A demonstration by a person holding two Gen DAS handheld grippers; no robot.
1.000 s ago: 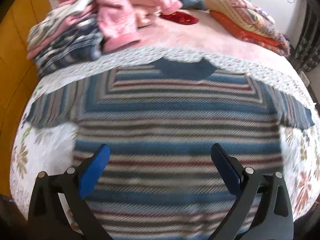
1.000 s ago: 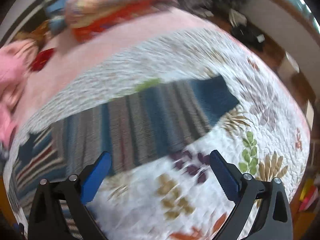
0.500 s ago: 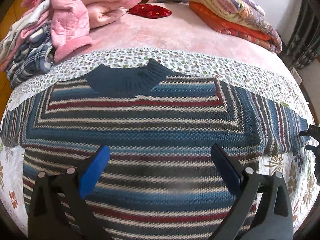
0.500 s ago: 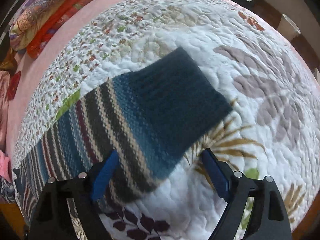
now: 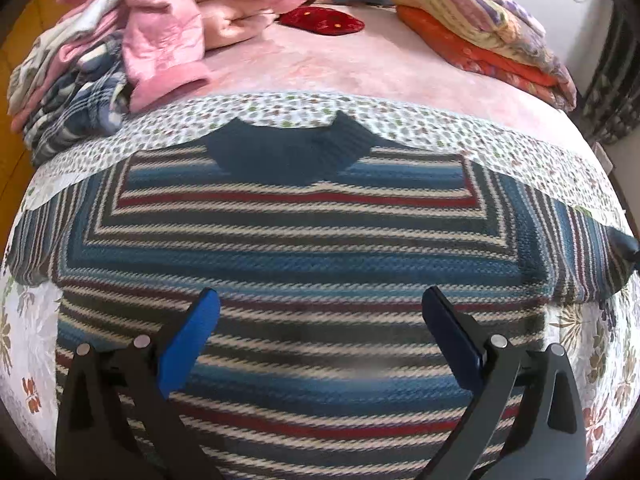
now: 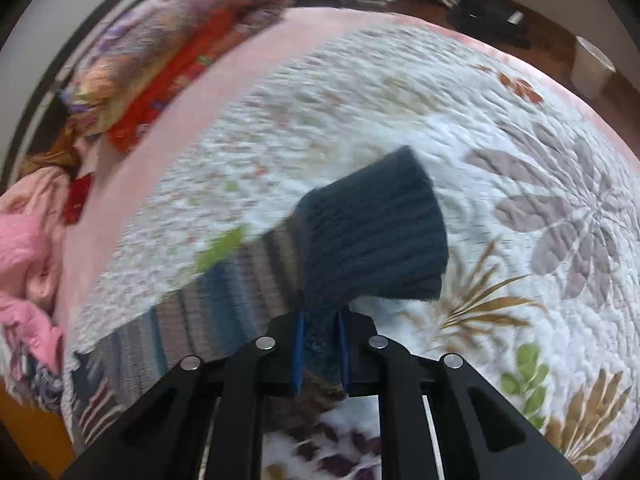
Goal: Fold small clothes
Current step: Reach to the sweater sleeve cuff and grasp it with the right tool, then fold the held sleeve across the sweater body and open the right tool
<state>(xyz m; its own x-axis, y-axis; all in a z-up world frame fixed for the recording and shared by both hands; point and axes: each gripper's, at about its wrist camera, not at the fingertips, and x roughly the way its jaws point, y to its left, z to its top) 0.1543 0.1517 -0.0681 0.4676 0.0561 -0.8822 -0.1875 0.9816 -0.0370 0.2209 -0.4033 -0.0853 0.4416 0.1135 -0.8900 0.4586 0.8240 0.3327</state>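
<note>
Folding has only just begun. The sweater [image 5: 304,248] lies flat and spread out on the quilt [image 5: 280,112], neck away from the left gripper [image 5: 320,316], with both sleeves out to the sides. No part of it is folded over yet, as far as the pictures show.

The right gripper [image 6: 320,344] is closed tight on the sleeve [image 6: 240,296] where the stripes meet the dark cuff [image 6: 376,236]. The cuff sticks up just past its tips and looks lifted a little off the quilt. This is likely the first fold: bringing that sleeve in over the body.

The left gripper hangs over the lower middle of the sweater. Its two blue fingers [image 5: 192,336] are wide apart and hold nothing.

Left to do, I think: this sleeve in, the other sleeve in, then the body folded up.

Far ahead of the left gripper, a heap of pink clothes [image 5: 172,20] waits to its left, and folded blankets [image 5: 488,36] sit to its right. Those clothes may need folding too.
</note>
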